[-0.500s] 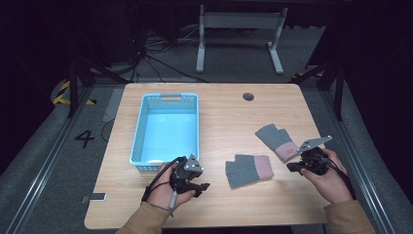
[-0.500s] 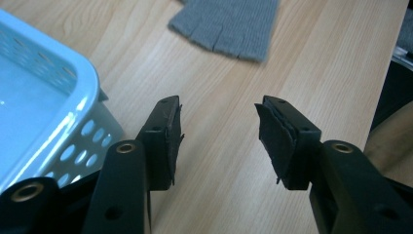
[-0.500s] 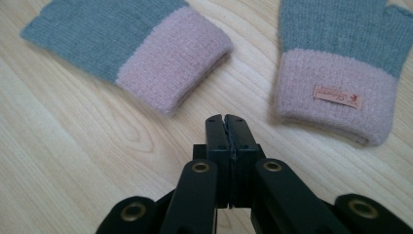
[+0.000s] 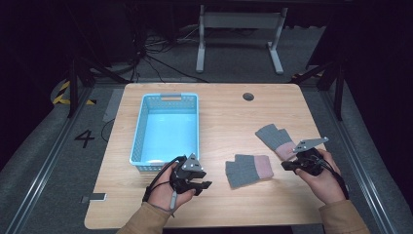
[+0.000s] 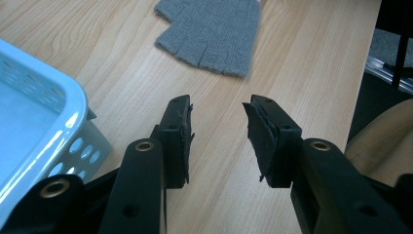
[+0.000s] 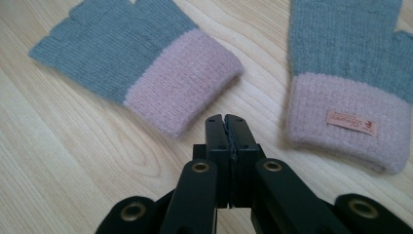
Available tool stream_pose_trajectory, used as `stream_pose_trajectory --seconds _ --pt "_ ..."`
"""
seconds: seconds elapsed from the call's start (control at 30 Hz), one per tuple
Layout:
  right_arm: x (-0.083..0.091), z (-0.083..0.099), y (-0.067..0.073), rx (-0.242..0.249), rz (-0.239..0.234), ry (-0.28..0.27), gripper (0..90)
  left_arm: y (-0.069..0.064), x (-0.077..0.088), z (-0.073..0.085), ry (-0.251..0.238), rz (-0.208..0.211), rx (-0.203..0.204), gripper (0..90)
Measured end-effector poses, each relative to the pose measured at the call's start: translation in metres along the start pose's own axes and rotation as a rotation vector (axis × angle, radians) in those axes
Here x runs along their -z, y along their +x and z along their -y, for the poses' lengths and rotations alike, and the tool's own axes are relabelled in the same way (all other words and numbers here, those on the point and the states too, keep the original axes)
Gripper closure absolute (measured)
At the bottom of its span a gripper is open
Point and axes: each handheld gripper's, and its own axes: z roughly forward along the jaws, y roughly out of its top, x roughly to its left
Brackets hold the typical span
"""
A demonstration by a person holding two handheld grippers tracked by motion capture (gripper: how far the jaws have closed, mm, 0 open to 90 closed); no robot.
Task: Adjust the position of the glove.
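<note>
Two gloves (image 4: 249,170) right of basket (image 4: 165,127)

We record two gloves (image 4: 249,169) (image 4: 275,140), grey knit with pink cuffs; one cuff carries a tan label (image 6: 351,123). Basket (image 4: 138,134): light blue. Table (image 4: 229,117): pale woodgrain.

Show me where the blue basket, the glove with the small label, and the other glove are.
blue basket (image 4: 138,127): high view, on its left wall.
glove with the small label (image 6: 348,105): right gripper view, on its pink cuff.
other glove (image 4: 243,170): high view, on its grey part.
</note>
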Motion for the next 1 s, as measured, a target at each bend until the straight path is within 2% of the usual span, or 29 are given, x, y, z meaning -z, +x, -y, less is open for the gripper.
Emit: stream_pose_trajectory --seconds 0.17,0.23,0.3,0.33,0.37,0.43,0.47,0.5,0.57,0.63,0.8,0.93,1.0 --pt "-0.007 -0.002 0.003 0.005 -0.001 0.003 90.0 0.001 -0.002 0.000 -0.005 0.022 0.009 65.3" --pt "-0.008 -0.002 0.003 0.000 -0.001 0.001 90.0 0.001 -0.005 0.000 -0.029 0.037 0.023 66.3" --pt "-0.009 -0.002 0.003 -0.002 -0.010 -0.012 90.0 -0.001 -0.007 -0.003 -0.046 0.057 0.029 71.2" --pt "-0.009 -0.003 0.004 -0.010 -0.035 -0.030 90.0 -0.002 -0.009 -0.005 -0.046 0.061 0.028 74.3" --pt "-0.008 -0.004 0.005 -0.023 -0.097 -0.073 90.0 -0.005 -0.013 -0.007 -0.044 0.059 0.023 79.1" --pt "-0.007 -0.006 0.008 -0.010 -0.089 -0.083 90.0 -0.006 -0.015 -0.009 -0.044 0.059 0.024 85.8" --pt "-0.007 -0.006 0.008 -0.010 -0.089 -0.083 90.0 -0.007 -0.018 -0.010 -0.043 0.063 0.022 85.8" --pt "-0.009 -0.007 0.011 -0.003 -0.081 -0.087 90.0 -0.009 -0.027 -0.012 -0.053 0.063 0.022 89.7" --pt "-0.009 -0.007 0.011 -0.003 -0.080 -0.086 90.0 -0.009 -0.032 -0.013 -0.046 0.060 0.026 89.8" --pt "-0.012 -0.007 0.012 -0.007 -0.069 -0.084 90.0 -0.011 -0.048 -0.017 -0.036 0.058 0.019 89.9" --pt "-0.016 -0.004 0.010 -0.026 -0.046 -0.087 90.0 -0.012 -0.064 -0.023 -0.043 0.054 0.020 89.9" --pt "-0.022 -0.003 0.008 -0.035 -0.033 -0.079 90.0 -0.011 -0.069 -0.023 -0.038 0.048 0.033 89.6" --pt "-0.027 -0.001 0.007 -0.036 -0.016 -0.053 90.0 -0.009 -0.073 -0.022 -0.030 0.037 0.040 89.3"
